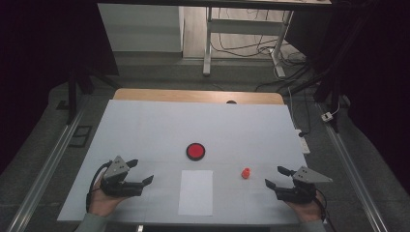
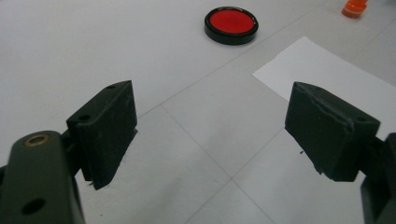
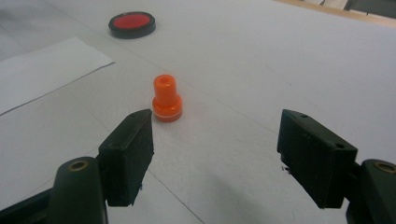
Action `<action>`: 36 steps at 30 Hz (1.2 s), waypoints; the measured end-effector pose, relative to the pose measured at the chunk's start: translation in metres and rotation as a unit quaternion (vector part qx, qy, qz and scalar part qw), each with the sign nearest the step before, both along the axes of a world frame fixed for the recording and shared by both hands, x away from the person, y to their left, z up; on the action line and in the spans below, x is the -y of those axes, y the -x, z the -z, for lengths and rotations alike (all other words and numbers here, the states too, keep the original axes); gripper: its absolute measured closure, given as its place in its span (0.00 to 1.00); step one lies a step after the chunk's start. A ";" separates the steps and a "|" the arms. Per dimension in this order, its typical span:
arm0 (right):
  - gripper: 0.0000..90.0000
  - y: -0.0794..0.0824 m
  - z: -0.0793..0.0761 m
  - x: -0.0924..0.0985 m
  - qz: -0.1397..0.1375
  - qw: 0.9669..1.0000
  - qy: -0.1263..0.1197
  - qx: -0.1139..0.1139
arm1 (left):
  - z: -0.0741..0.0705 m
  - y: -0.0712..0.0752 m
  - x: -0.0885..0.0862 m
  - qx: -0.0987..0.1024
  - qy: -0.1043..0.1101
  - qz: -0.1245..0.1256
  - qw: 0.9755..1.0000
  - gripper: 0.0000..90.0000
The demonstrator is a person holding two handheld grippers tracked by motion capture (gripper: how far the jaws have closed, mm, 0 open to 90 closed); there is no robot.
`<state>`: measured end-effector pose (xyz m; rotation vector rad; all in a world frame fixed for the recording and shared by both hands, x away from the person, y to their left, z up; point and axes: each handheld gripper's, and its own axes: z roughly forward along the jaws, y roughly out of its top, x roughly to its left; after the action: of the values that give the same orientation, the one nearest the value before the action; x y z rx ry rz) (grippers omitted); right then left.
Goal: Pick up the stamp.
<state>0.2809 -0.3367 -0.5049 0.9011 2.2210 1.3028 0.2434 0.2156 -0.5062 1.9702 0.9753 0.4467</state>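
Nothing has been picked up yet, as far as I can see. The person rests both hands at the near edge of the white table (image 1: 145, 125), one tool in each. The left gripper (image 1: 143, 171) has its jaws spread wide with only bare tabletop between them, and the right gripper (image 1: 278, 177) is just as wide apart and just as empty.

The small orange stamp (image 1: 246, 173) stands upright on the table, a little ahead of the right gripper and toward the middle. In the right gripper view the stamp (image 3: 166, 98) sits just beyond the tip of one jaw, close but not touching, and off the line between the two. The round red ink pad (image 1: 196, 151) in its black case lies farther back, near the centre of the table. The sheet of white paper (image 1: 196, 192) lies flat nearer the person, between the two hands and apart from both. In the left gripper view the ink pad (image 2: 231, 24) is well ahead and a corner of the paper (image 2: 327, 77) runs in from one side.

To my eye this is the very beginning. The paper looks blank, with no mark that I can make out. I would guess all of it is left: taking the stamp, pressing it on the ink pad, then on the paper, perhaps with the left gripper steadying the sheet.
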 end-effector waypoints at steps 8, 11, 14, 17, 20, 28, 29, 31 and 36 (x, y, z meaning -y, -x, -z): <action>0.30 0.005 -0.009 -0.012 0.023 1.000 -0.004 0.004 | 0.004 -0.006 -0.006 -0.015 -0.004 0.002 1.000 0.19; 0.31 0.004 -0.006 -0.015 0.018 1.000 -0.002 0.000 | 0.003 -0.004 -0.006 -0.012 -0.009 -0.004 1.000 0.19; 0.31 0.003 -0.005 -0.016 0.007 1.000 0.004 0.001 | 0.001 0.002 -0.006 -0.011 -0.004 -0.009 1.000 0.19; 0.32 0.000 -0.002 -0.008 0.008 1.000 -0.003 -0.004 | 0.002 0.003 -0.005 -0.013 -0.001 -0.021 1.000 0.19; 0.32 -0.001 -0.001 -0.004 0.011 1.000 -0.008 -0.006 | 0.003 0.005 -0.004 -0.010 -0.006 -0.021 1.000 0.19; 0.33 -0.008 0.001 -0.002 0.014 1.000 -0.010 -0.013 | 0.004 0.004 -0.004 -0.005 -0.007 -0.018 1.000 0.20; 0.33 -0.007 -0.002 -0.003 0.016 1.000 -0.012 -0.010 | 0.004 0.005 -0.005 -0.005 -0.005 -0.017 1.000 0.20; 0.33 -0.007 -0.004 -0.006 0.014 1.000 -0.012 -0.005 | 0.003 0.008 -0.008 -0.004 0.002 -0.018 1.000 0.20; 0.33 -0.005 -0.008 -0.012 0.008 1.000 -0.007 -0.002 | 0.002 0.011 -0.009 -0.001 0.009 -0.019 1.000 0.20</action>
<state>0.2864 -0.3242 -0.4970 0.9251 2.2057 1.3126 0.2325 0.2251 -0.5083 1.9386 1.0160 0.4555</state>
